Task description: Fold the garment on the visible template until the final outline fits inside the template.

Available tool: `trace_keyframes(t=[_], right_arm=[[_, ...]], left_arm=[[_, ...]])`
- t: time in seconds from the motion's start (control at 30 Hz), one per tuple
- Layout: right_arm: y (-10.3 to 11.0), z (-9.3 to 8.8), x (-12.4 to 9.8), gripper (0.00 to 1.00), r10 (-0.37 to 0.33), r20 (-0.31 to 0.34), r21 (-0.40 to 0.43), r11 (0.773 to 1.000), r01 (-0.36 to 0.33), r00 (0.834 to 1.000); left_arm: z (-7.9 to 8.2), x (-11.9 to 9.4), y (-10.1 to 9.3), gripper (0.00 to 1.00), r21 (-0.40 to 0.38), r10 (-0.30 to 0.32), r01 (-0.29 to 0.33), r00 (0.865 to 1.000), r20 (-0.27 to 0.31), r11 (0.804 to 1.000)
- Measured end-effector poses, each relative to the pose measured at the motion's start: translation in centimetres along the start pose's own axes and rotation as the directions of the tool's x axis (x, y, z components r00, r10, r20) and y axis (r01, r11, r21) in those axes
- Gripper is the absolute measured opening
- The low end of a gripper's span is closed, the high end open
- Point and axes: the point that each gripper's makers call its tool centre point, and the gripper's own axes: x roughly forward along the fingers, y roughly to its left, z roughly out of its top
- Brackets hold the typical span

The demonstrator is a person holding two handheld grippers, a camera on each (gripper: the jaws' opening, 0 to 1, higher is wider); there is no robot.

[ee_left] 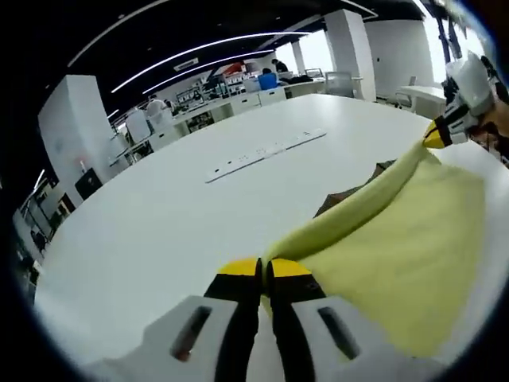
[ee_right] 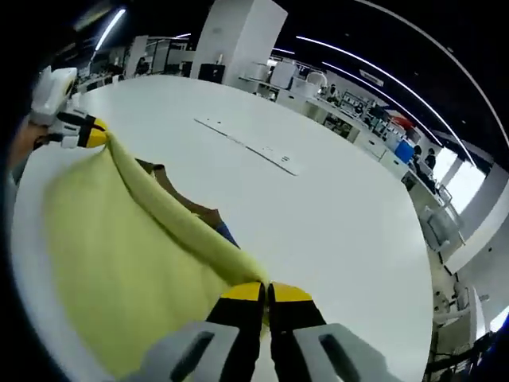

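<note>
A pale yellow garment point(ee_left: 398, 255) hangs stretched between the two grippers above a white table point(ee_left: 159, 215). My left gripper point(ee_left: 265, 274) is shut on one edge of the cloth. The right gripper point(ee_left: 439, 134) shows at the upper right of the left gripper view, shut on the far end. In the right gripper view, my right gripper point(ee_right: 266, 296) is shut on the garment point(ee_right: 119, 255), and the left gripper point(ee_right: 86, 131) holds the far corner at upper left. A brown template point(ee_left: 350, 195) lies on the table, mostly hidden under the cloth; its edge point(ee_right: 187, 205) peeks out beyond the fold.
A long white strip with sockets point(ee_left: 266, 153) runs across the table's middle point(ee_right: 250, 146). Desks, chairs and white pillars point(ee_left: 75, 127) stand in the office behind. A person's hand point(ee_right: 28, 139) holds the left gripper.
</note>
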Motion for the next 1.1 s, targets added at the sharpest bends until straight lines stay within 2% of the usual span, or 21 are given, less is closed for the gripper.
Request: trace_keyframes(t=[0.27,0.4,0.47,0.57,0.73,0.83,0.9,1.0,1.07,1.1], right_arm=[[0.1,-1.1,1.5,0.00,0.040,-0.014,0.037,0.999,-0.039,0.999],[0.2,-1.4,1.7,0.00,0.047,-0.015,0.054,0.997,-0.046,0.999],[0.2,-1.3,1.5,0.05,0.068,-0.002,0.082,0.994,-0.067,0.998],[-0.2,-1.4,1.2,0.19,0.069,0.009,0.135,0.988,-0.069,0.998],[-0.1,-1.9,0.5,0.31,0.075,-0.003,0.137,0.988,-0.074,0.997],[-0.5,-1.8,0.5,0.35,0.047,0.013,0.112,0.992,-0.048,0.999],[-1.0,-1.8,0.9,0.36,0.034,0.019,0.128,0.991,-0.036,0.999],[-1.8,-1.7,1.5,0.34,0.002,0.021,0.135,0.991,-0.005,1.000],[-1.9,-1.3,1.8,0.34,-0.001,0.046,0.186,0.982,-0.008,0.999],[-2.1,-1.2,2.0,0.34,-0.011,0.050,0.212,0.977,0.000,0.999]], left_arm=[[-1.1,1.1,-0.2,0.01,-0.051,-0.029,0.029,1.000,-0.002,0.998],[-1.3,1.1,0.3,0.08,0.005,-0.009,0.009,1.000,-0.014,1.000],[-1.5,0.9,0.5,0.14,0.021,-0.009,0.010,1.000,-0.028,1.000],[-1.4,0.4,0.7,0.22,0.035,-0.017,0.019,0.999,-0.034,0.999],[-1.3,-0.1,0.1,0.36,0.014,-0.085,0.085,0.996,-0.032,0.996],[-1.2,0.1,-0.3,0.37,0.065,-0.098,0.099,0.995,-0.011,0.993],[-1.0,0.5,-0.2,0.37,0.075,-0.096,0.096,0.995,-0.005,0.993],[-0.5,1.0,0.3,0.40,0.081,-0.063,0.061,0.998,0.018,0.995],[-0.5,1.5,0.6,0.39,0.066,-0.035,0.033,0.999,0.027,0.997],[-0.5,1.7,1.0,0.38,0.035,-0.015,0.014,0.999,0.042,0.999]])
